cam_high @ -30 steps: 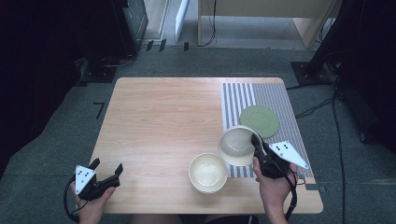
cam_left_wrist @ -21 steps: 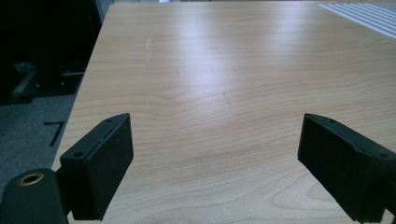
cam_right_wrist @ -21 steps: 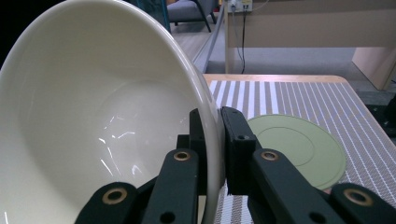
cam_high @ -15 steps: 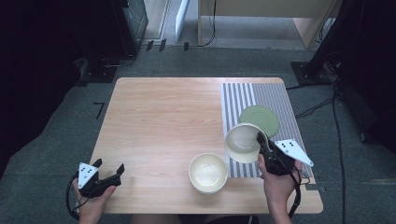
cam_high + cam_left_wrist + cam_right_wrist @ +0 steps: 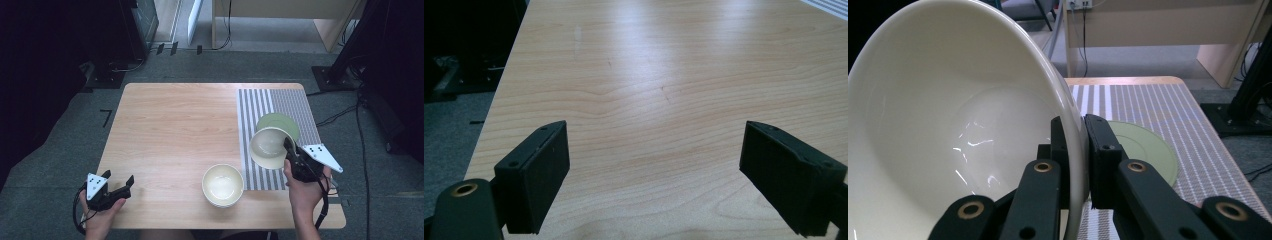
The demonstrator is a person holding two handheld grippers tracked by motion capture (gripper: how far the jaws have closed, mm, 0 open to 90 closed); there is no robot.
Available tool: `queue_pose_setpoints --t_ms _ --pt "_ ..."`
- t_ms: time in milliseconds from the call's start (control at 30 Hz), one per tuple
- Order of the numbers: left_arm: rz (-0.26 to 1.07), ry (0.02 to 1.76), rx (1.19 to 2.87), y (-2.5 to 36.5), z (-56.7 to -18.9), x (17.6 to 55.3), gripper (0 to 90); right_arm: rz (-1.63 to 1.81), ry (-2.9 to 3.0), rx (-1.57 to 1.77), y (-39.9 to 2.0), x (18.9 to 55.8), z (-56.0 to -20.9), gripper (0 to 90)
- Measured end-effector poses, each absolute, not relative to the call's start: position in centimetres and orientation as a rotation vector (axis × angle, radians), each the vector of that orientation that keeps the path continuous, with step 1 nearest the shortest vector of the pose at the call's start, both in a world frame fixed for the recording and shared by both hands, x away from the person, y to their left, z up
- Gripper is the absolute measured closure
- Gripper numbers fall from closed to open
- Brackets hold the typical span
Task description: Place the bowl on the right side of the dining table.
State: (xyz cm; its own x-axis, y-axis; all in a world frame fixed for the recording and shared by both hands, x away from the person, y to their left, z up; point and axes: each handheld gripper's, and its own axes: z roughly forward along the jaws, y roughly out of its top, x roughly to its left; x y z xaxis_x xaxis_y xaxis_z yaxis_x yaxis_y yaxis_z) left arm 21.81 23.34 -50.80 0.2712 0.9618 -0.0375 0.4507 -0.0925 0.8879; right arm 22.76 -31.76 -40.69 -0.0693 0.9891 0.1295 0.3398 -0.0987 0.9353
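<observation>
My right gripper (image 5: 291, 150) (image 5: 1083, 145) is shut on the rim of a cream bowl (image 5: 267, 146) (image 5: 948, 125), which hangs tilted above the striped mat (image 5: 265, 107), one jaw inside the wall and one outside. Just beyond the bowl a pale green plate (image 5: 284, 123) (image 5: 1143, 147) lies on the mat. A second cream bowl (image 5: 222, 185) stands upright on the wooden table (image 5: 175, 125) near its front edge. My left gripper (image 5: 124, 186) (image 5: 654, 175) rests open at the table's front left corner, with bare wood between its jaws.
The grey-and-white striped mat (image 5: 1158, 102) covers the right part of the table. Beyond the table's far edge stand a light wooden desk (image 5: 280, 10) and cables on the grey floor. Dark equipment stands at the left and right.
My right gripper has carried the tilted bowl to the right and slightly away, toward the green plate. The left gripper and the bowl on the table have stayed put.
</observation>
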Motion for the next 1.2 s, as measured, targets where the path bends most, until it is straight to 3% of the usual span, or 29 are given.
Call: queue_pose_setpoints --t_ms 1200 --pt "0.754 1.322 1.725 23.0 -50.9 22.1 12.3 1.114 1.426 1.614 -35.0 27.2 -41.3 84.6"
